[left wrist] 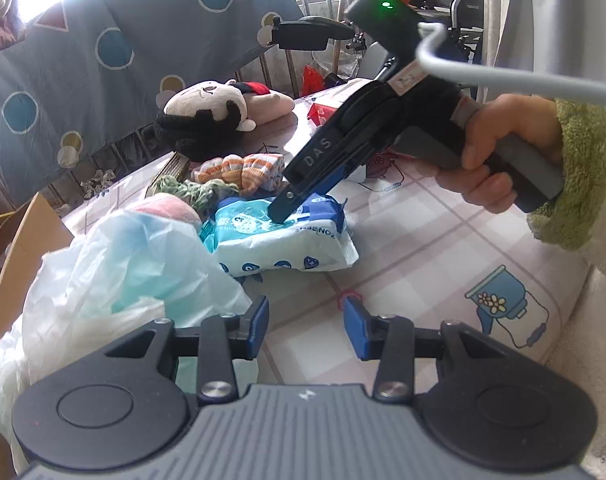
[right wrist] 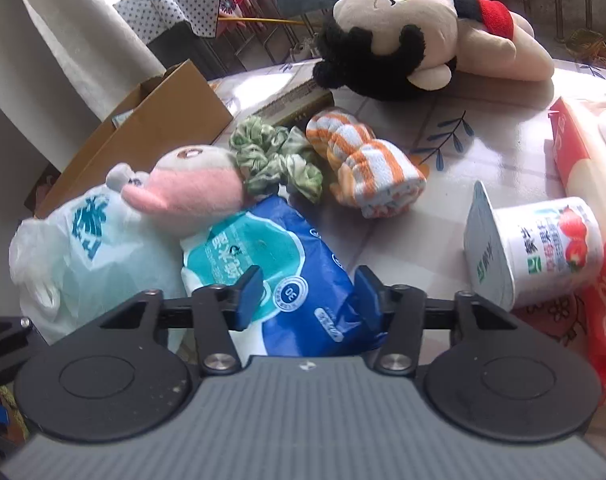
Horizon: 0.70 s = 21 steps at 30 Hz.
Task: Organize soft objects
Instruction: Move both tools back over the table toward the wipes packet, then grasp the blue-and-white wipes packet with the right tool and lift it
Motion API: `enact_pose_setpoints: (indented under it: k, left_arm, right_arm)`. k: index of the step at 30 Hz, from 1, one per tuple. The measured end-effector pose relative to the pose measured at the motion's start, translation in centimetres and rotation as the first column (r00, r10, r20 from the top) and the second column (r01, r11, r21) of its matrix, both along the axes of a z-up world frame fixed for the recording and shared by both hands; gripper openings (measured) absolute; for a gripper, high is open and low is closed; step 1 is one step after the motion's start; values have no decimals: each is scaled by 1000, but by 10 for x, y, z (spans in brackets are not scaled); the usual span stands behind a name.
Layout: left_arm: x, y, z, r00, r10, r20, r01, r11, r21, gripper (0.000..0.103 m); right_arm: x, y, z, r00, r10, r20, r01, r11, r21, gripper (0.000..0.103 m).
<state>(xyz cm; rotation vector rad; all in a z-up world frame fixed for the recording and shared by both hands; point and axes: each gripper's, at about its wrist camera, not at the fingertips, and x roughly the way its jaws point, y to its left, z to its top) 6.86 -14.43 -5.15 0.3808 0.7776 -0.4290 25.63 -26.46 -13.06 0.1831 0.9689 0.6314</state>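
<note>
The blue-and-white plastic wipes pack (right wrist: pixel 279 280) lay on the checked tablecloth (left wrist: pixel 423 240), beside the pale plastic bag (right wrist: pixel 87 252). It was straddled by the right gripper (right wrist: pixel 309 294), whether clamped could not be told; the left gripper (left wrist: pixel 305 326) was held apart, empty. A slip was judged likely, the slick film being pinched shallowly.

A lived-in home: a table under a glossy pink-checked printed tablecloth (left wrist: pixel 443 240), a blue-grey bedsheet with circle and triangle patterns (left wrist: pixel 83 68) hung at 10 o'clock, a white curtain (right wrist: pixel 63 40) and a polka-dot cloth-covered box (right wrist: pixel 171 8) at 11 o'clock.
</note>
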Motion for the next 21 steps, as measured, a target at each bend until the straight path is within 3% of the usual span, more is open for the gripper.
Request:
enact_pose_setpoints:
  k: [11, 14, 15, 19, 20, 21]
  left_arm:
    - [-28, 16, 7, 998, 28, -50, -34, 993, -114, 43]
    - [-36, 15, 8, 998, 11, -63, -21, 987, -158, 46]
    - [-38, 14, 8, 998, 9, -63, -20, 986, -168, 47]
    - [-41, 11, 5, 998, 12, -56, -23, 981, -195, 50]
    - [-41, 10, 4, 998, 18, -55, -28, 980, -195, 50]
    - [-41, 10, 2, 998, 29, -49, -38, 981, -191, 50]
  right_arm:
    - [-73, -28, -12, 994, -63, -92, 68, 996, 56, 41]
    - [-103, -31, -17, 992, -76, -101, 79, 997, 26, 18]
    - [-114, -33, -16, 991, -93, -101, 94, 996, 5, 17]
    - [-136, -42, -7, 991, -121, -59, 124, 992, 39, 22]
    - [-136, -44, -3, 991, -128, -47, 131, 990, 57, 26]
    - [-135, -46, 2, 991, -133, -32, 135, 987, 81, 37]
